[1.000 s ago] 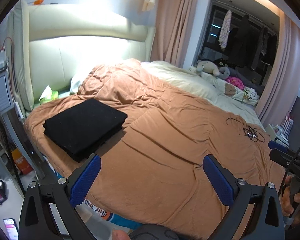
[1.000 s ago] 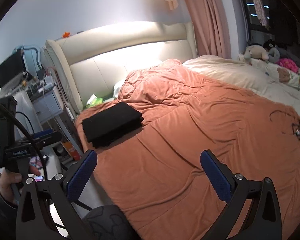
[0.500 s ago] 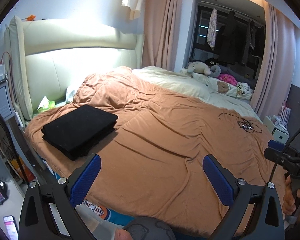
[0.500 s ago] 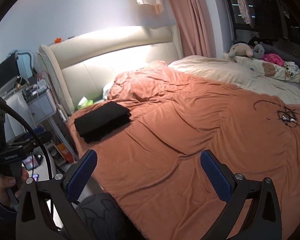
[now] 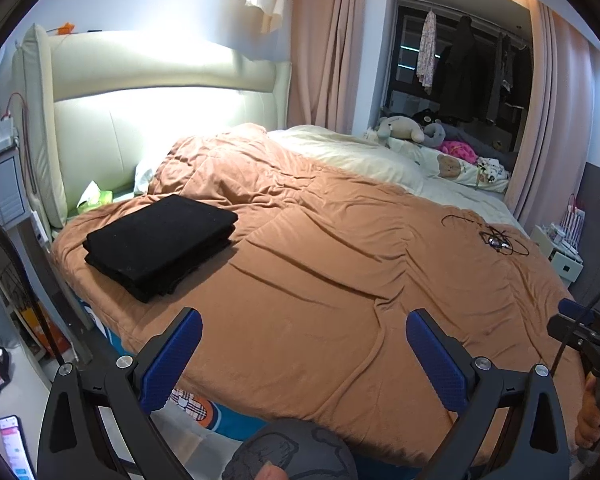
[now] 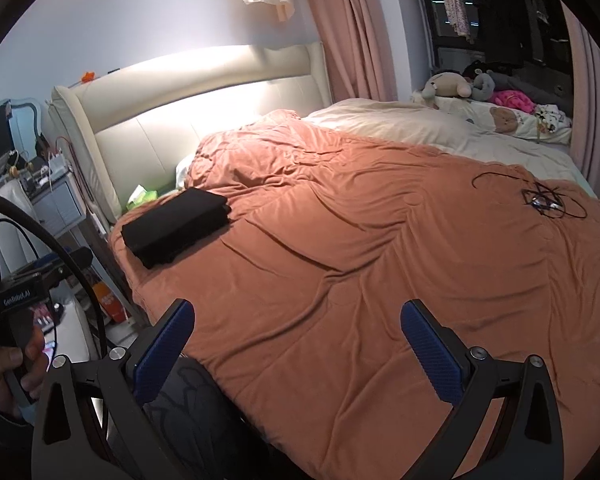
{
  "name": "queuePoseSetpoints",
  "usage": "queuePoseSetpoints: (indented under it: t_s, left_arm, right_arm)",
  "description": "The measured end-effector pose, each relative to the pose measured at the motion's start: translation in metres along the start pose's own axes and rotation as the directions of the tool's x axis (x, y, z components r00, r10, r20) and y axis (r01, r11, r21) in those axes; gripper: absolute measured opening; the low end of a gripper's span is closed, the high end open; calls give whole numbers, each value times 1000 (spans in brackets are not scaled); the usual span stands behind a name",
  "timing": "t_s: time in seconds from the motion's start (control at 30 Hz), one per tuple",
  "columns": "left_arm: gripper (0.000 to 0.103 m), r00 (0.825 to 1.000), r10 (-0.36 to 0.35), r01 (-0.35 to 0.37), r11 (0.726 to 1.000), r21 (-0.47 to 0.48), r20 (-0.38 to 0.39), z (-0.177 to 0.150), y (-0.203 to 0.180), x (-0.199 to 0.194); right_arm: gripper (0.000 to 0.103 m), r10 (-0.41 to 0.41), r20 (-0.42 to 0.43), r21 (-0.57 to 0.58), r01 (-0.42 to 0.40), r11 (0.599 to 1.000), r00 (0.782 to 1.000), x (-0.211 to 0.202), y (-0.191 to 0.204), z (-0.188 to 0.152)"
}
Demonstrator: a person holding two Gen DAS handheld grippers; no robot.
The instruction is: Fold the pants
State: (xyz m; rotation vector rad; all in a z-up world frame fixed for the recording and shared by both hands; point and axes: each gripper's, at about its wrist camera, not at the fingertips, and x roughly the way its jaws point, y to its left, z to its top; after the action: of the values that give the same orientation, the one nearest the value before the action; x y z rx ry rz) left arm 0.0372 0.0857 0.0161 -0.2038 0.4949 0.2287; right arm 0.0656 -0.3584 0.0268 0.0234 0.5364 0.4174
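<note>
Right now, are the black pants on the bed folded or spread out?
Folded. The black pants lie as a compact rectangular stack with layered edges on the orange duvet, nothing gripping them.

Pants [image 5: 160, 242]: black cloth, matt, with a fine fuzzy nap, folded into flat layers.
Duvet [image 5: 340, 272]: rust-orange cloth, soft and slightly velvety, creased and quilted in shallow seams.
Headboard [image 5: 148, 120]: cream padded leather or leather-like covering, smooth with a bright sheen under the light.
Left hand-held gripper [image 5: 304, 354]: black frame of hard, matt plastic look, silvery metal screws, fingers [image 5: 172, 360] faced with blue ribbed pads.
Right hand-held gripper [image 6: 298, 346]: same matt black frame and textured blue pads.
Curtains [image 5: 324, 48]: pink cloth, matt, hanging in soft pleats.
Cable [image 6: 540, 196]: thin, black, tangled on the duvet.
</note>
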Motion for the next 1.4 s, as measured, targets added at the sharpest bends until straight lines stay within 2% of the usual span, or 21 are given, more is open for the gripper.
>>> queuePoseSetpoints:
  t_s: [1.07,1.4]
  left_arm:
    - [103,1000,7,-7,1000,-2,-10,-2,4,-3]
    - [103,1000,11,-11,1000,7,10,-1,6,-6]
  right_arm:
    - [103,13,-13,-8,-13,1000,1000,2,-2,-2]
    - [103,20,-12,-4,-20,1000,1000,-1,-9,1]
